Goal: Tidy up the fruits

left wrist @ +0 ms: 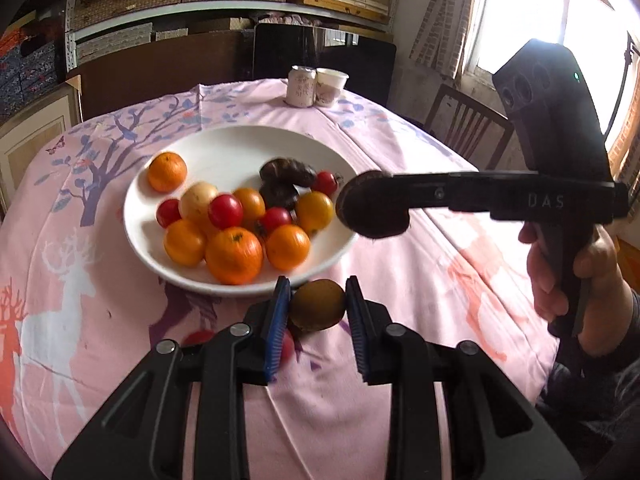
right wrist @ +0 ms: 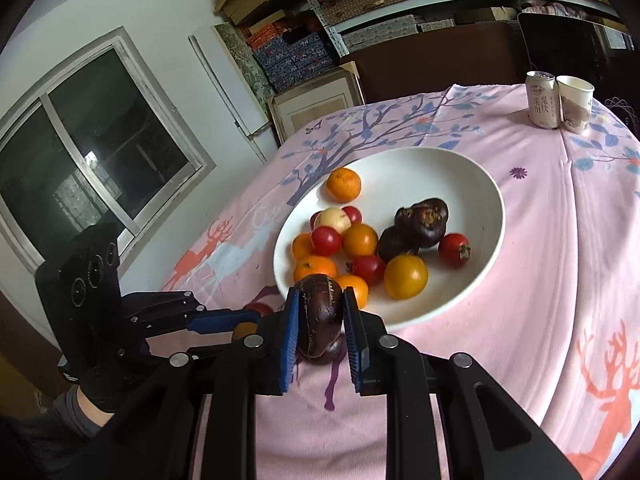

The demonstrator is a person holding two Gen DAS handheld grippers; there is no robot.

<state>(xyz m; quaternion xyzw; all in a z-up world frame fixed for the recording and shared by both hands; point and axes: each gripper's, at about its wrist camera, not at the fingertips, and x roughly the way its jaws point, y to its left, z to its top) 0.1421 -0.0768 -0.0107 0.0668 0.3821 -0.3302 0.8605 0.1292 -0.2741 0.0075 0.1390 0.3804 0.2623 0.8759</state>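
A white plate [left wrist: 344,168] [right wrist: 480,184] on the pink tablecloth holds several oranges [left wrist: 234,254], red tomatoes [left wrist: 225,211], a yellow tomato [right wrist: 405,276] and dark brown water chestnuts [right wrist: 422,216]. My left gripper [left wrist: 316,292] is shut on a brownish-yellow round fruit [left wrist: 317,309], just in front of the plate's near rim and off the cloth. My right gripper [right wrist: 319,300] is shut on a dark brown water chestnut [right wrist: 320,316]. In the left wrist view the right gripper [left wrist: 360,204] hangs at the plate's right rim with that chestnut [left wrist: 374,212]. A red tomato [left wrist: 200,338] lies on the cloth under the left fingers.
A drink can [left wrist: 300,88] [right wrist: 542,100] and a paper cup [left wrist: 332,86] [right wrist: 574,104] stand at the table's far edge. A wooden chair [left wrist: 468,128] is at the right, with shelves of boxes behind. A person's hand [left wrist: 568,276] grips the right handle.
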